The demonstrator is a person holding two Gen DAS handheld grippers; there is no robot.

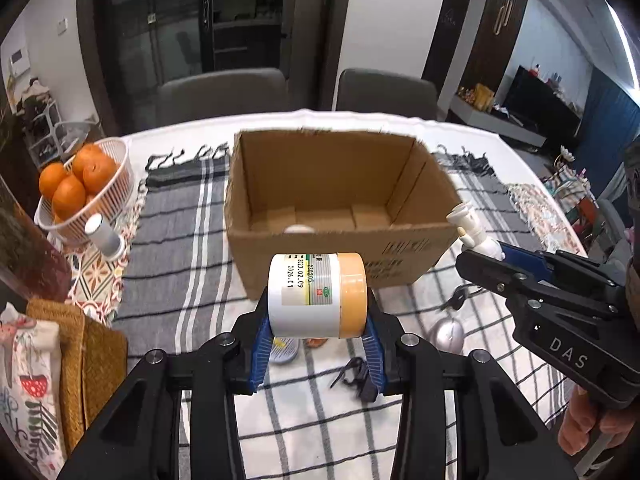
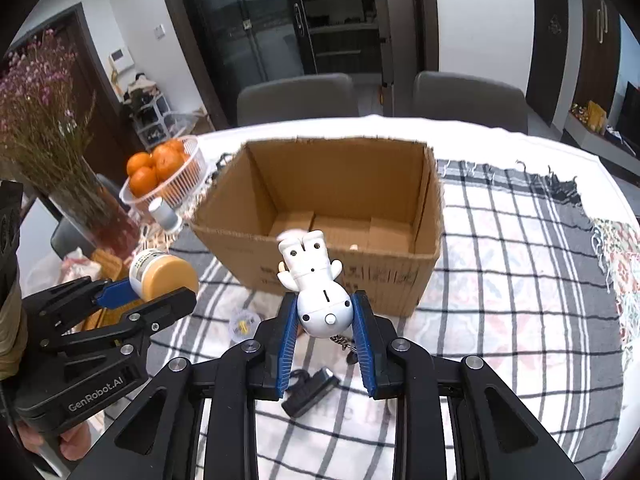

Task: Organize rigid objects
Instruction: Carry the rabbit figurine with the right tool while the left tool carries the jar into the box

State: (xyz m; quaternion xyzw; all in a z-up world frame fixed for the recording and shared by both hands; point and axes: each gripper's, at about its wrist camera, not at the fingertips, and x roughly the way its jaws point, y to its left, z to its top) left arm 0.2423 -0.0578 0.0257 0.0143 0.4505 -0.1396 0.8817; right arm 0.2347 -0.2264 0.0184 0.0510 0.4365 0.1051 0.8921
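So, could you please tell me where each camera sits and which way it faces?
Left wrist: on the left gripper, facing the cardboard box; shows its own fingers clamping a jar, plus the right gripper.
Right wrist: on the right gripper, facing the same box; shows its fingers clamping a white figurine.
Shared: box, basket of oranges.

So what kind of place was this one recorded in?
Most likely a home dining area: a cloth-covered table with two chairs behind it, a basket of oranges, and dried flowers in a vase.

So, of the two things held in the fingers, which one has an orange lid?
The white jar in the left gripper; the right gripper holds an all-white toy figure without lid.
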